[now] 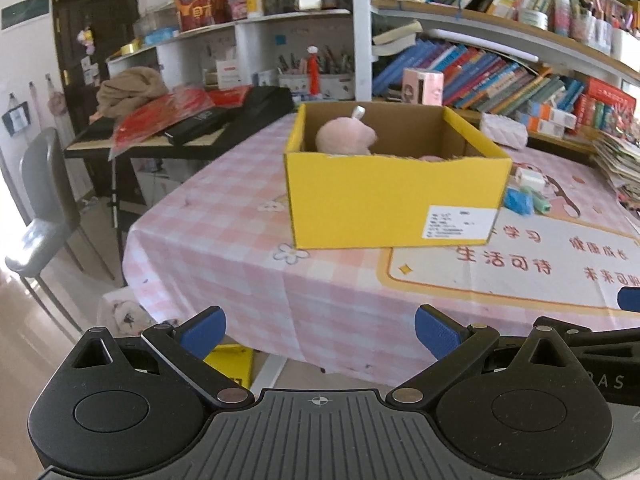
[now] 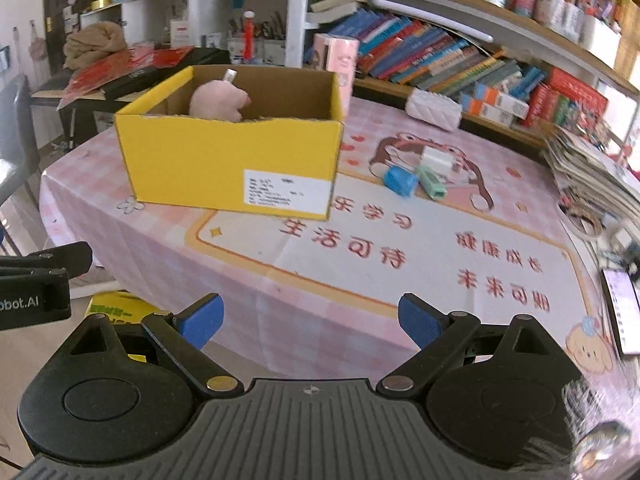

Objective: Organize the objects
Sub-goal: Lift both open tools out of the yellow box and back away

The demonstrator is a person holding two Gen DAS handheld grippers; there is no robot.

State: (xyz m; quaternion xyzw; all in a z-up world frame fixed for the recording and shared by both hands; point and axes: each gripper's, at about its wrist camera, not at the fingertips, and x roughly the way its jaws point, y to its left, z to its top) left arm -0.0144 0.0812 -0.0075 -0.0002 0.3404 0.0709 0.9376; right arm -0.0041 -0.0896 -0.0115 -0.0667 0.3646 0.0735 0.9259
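partly done: pink plush (image 2: pixel 218 100) in yellow box (image 2: pixel 228 164); blue piece (image 2: pixel 400 181), green piece (image 2: pixel 431 184), white piece (image 2: pixel 436 159) loose at box's three o'clock; left gripper (image 1: pixel 320 332) and right gripper (image 2: pixel 310 322) both wide, empty.

Both wrist views look downward across the table (image 1: pixel 240 280), sharing the yellow box (image 2: pixel 224 160).

The box (image 2: pixel 208 160) is yellow with a white label (image 2: pixel 288 193); the plush (image 2: pixel 218 102) inside is pink. The tablecloth (image 1: pixel 224 216) is pink-and-white checked. Gripper pads (image 2: pixel 202 320) are blue.
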